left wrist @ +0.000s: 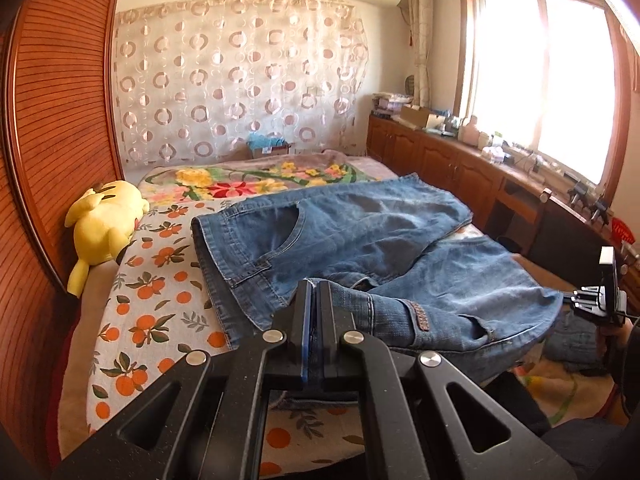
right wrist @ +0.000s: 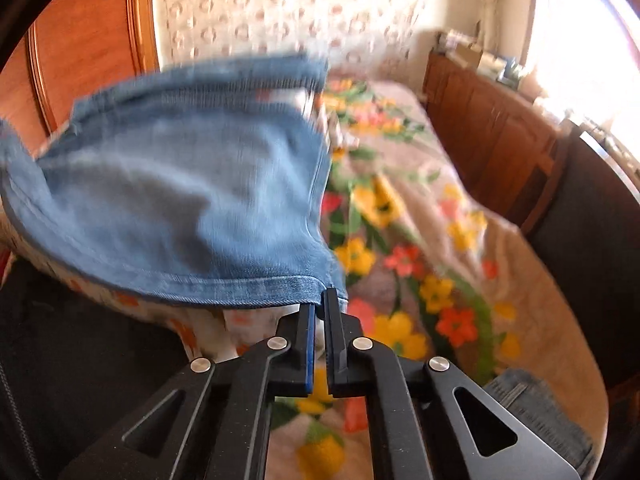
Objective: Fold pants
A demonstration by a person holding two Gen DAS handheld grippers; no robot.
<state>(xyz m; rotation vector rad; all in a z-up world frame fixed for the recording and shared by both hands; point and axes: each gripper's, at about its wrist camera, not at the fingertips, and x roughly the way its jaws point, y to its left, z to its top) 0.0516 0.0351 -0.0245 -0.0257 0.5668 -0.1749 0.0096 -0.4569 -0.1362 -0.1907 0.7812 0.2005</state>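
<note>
Blue denim pants (left wrist: 352,240) lie spread across the bed, waistband to the left, one leg stretching back right. My left gripper (left wrist: 317,292) is shut on the near waistband edge of the pants. In the left wrist view my right gripper (left wrist: 576,300) shows at the right edge, holding the near leg's end. In the right wrist view my right gripper (right wrist: 319,302) is shut on the hem of that pant leg (right wrist: 180,200), which hangs lifted and blurred above the bed.
The bed has an orange-print sheet (left wrist: 160,280) and a floral blanket (right wrist: 420,240). A yellow plush toy (left wrist: 104,224) lies by the wooden headboard (left wrist: 52,140). Wooden cabinets (left wrist: 460,172) run along the window side. More denim (right wrist: 540,412) lies at the bed's near right.
</note>
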